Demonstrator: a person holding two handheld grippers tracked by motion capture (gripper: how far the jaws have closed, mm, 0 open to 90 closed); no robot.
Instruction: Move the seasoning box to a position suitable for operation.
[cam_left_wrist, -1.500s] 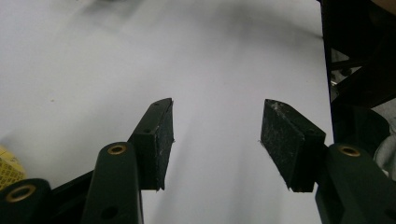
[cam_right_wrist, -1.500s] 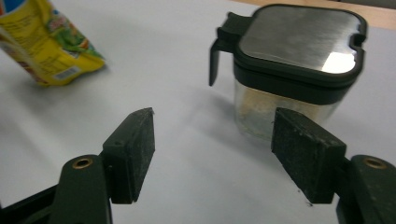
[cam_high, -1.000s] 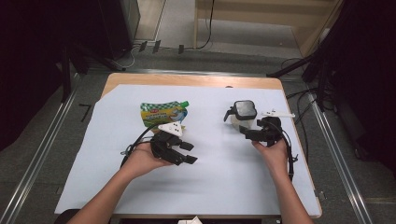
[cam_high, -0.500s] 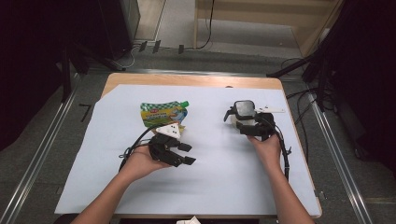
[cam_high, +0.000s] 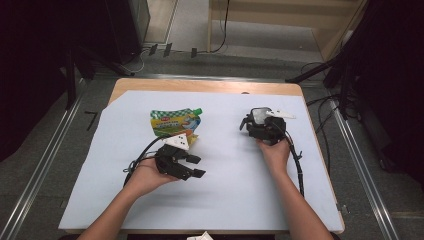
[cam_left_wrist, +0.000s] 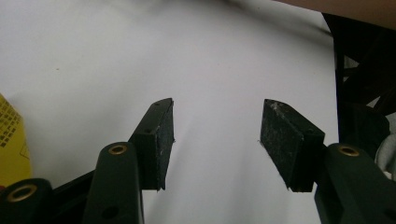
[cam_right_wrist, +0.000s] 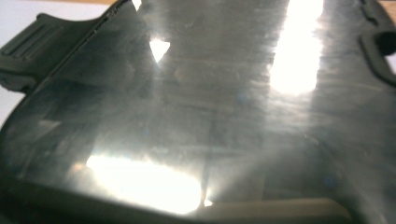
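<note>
**A:** so where's the box relative to the grippers here?

**B:** the right gripper (cam_high: 261, 127) is pressed right up on the small clear-lidded box (cam_high: 258, 116), far right part of the table. Its own camera is basically staring into the lid (cam_right_wrist: 201, 107), all glare. Can't tell whether its jaws are spread or closed, the box and hand cover them.

**A:** and the left one?

**B:** left gripper (cam_high: 196, 166) sits nearer the front, well apart from the box, jaws spread wide over bare sheet with nothing between them. The snack pouch (cam_high: 176, 122) lies just behind it.

**A:** what's the setup like?

**B:** wooden table (cam_high: 205, 86) covered with a pale sheet (cam_high: 230, 190), grey floor, metal rails (cam_high: 45, 165) either side, cables (cam_high: 220, 30) at the back.

**A:** box details?

**B:** dark frame, shiny see-through lid with black latches at the edges. The pouch is green and yellow with a green cap.
</note>
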